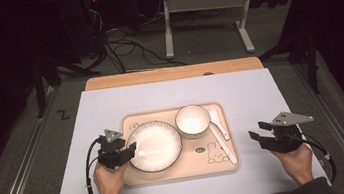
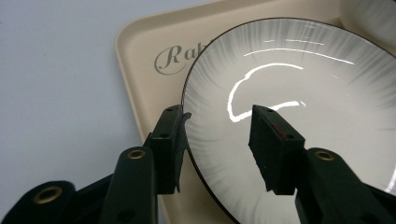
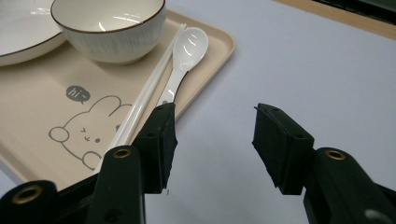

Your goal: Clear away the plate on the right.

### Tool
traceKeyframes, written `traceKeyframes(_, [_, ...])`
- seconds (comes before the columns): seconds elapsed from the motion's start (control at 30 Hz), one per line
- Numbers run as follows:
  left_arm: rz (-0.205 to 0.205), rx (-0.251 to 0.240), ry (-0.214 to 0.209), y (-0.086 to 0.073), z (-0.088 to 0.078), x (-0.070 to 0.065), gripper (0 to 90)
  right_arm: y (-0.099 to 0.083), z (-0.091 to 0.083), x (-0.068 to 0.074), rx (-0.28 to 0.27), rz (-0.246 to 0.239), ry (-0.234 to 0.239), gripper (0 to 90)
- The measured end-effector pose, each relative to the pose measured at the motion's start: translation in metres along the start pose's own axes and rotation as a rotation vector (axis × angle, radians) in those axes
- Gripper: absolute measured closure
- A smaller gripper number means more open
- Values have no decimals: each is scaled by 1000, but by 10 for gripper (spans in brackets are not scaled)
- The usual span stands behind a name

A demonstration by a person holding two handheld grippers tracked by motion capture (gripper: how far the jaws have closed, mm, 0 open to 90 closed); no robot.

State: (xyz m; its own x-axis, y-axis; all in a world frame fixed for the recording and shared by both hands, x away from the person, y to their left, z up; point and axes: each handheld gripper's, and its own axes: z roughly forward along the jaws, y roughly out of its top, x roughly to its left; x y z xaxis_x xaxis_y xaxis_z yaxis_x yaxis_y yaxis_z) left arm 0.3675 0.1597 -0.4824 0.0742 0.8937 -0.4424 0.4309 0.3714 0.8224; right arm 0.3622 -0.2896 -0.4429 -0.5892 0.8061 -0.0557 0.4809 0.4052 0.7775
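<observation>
A white plate (image 1: 154, 145) with a dark rim lies on the left half of a beige tray (image 1: 219, 164). My left gripper (image 1: 129, 150) is at the plate's left edge. In the left gripper view its jaws straddle the plate (image 2: 299, 93) rim, one outside over the tray (image 2: 140, 60) and one above the plate's inside. My left gripper (image 2: 217, 112) is open, with gaps to the rim. A white bowl (image 1: 193, 120), a white spoon (image 1: 217, 120) and white chopsticks (image 1: 222, 143) lie on the tray's right side. My right gripper (image 1: 256, 130) stands open over the mat, right of the tray, holding nothing.
The tray sits on a pale mat (image 1: 110, 105) covering a wooden table (image 1: 172, 73). In the right gripper view the bowl (image 3: 109, 28), spoon (image 3: 187, 51) and chopsticks (image 3: 149, 93) lie left of my right gripper (image 3: 217, 109). Cables (image 1: 123, 50) and a stand's legs (image 1: 167, 27) are on the floor beyond.
</observation>
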Motion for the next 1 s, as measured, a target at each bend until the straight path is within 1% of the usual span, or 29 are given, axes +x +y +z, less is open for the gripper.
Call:
traceKeyframes(0.1, [26, -23, -28, -1, -16, -5, 504, -1, -6, -3, 1, -2, -4, 497])
traceKeyframes(0.13, [26, -24, -40, -2, -21, -7, 494, -2, -7, -3, 6, -1, -5, 497])
traceKeyframes(0.17, [30, -25, -53, -3, -27, -7, 480, -3, -9, -2, 9, -11, -4, 497])
traceKeyframes(0.2, [41, -26, -63, -4, -34, -7, 470, -5, -11, -1, 16, -10, -6, 497])
traceKeyframes(0.27, [31, -28, -83, -6, -42, -6, 448, -7, -14, 1, 15, -17, 0, 498])
traceKeyframes(0.3, [18, -23, -91, -7, -47, -6, 437, -8, -16, 2, 13, -10, 4, 498])
traceKeyframes(0.33, [8, -21, -97, -8, -49, -5, 425, -10, -17, 2, 4, 14, 16, 499])
traceKeyframes(0.37, [3, -13, -105, -10, -54, -5, 419, -11, -17, 1, -3, 24, 23, 499])
traceKeyframes(0.4, [5, -15, -102, -12, -56, -6, 411, -14, -17, 1, 1, 43, 25, 501])
traceKeyframes(0.5, [28, -22, -108, -17, -62, -8, 389, -20, -17, 1, 18, 44, 6, 499])
traceKeyframes(0.53, [40, -24, -109, -19, -63, -8, 386, -21, -17, 1, 24, 35, 2, 499])
traceKeyframes(0.63, [72, -18, -102, -28, -63, -9, 378, -27, -19, 1, 21, 59, 3, 499])
traceKeyframes(0.67, [92, -5, -97, -33, -62, -10, 373, -29, -19, 0, 23, 61, -4, 499])
traceKeyframes(0.7, [122, 7, -79, -35, -62, -10, 368, -34, -19, -1, 19, 64, -21, 500])
traceKeyframes(0.73, [125, -5, -69, -37, -60, -12, 361, -38, -19, -2, 17, 63, -39, 501])
traceKeyframes(0.77, [96, -16, -68, -38, -59, -15, 360, -42, -19, -4, 22, 56, -69, 501])
traceKeyframes(0.8, [97, -6, -85, -39, -57, -16, 360, -47, -18, -5, 34, 56, -92, 498])
traceKeyframes(0.83, [107, 7, -84, -39, -56, -16, 360, -51, -18, -7, 38, 67, -93, 497])
traceKeyframes(0.87, [123, 24, -81, -40, -55, -16, 359, -53, -18, -8, 37, 77, -83, 495])
traceKeyframes(0.9, [159, 68, -82, -39, -54, -15, 356, -55, -18, -9, 39, 97, -76, 492])
traceKeyframes(0.93, [127, 55, -118, -39, -51, -18, 355, -56, -19, -10, 38, 99, -81, 490])
traceKeyframes(1.0, [106, 62, -127, -37, -48, -17, 355, -58, -19, -10, 49, 95, -92, 473])
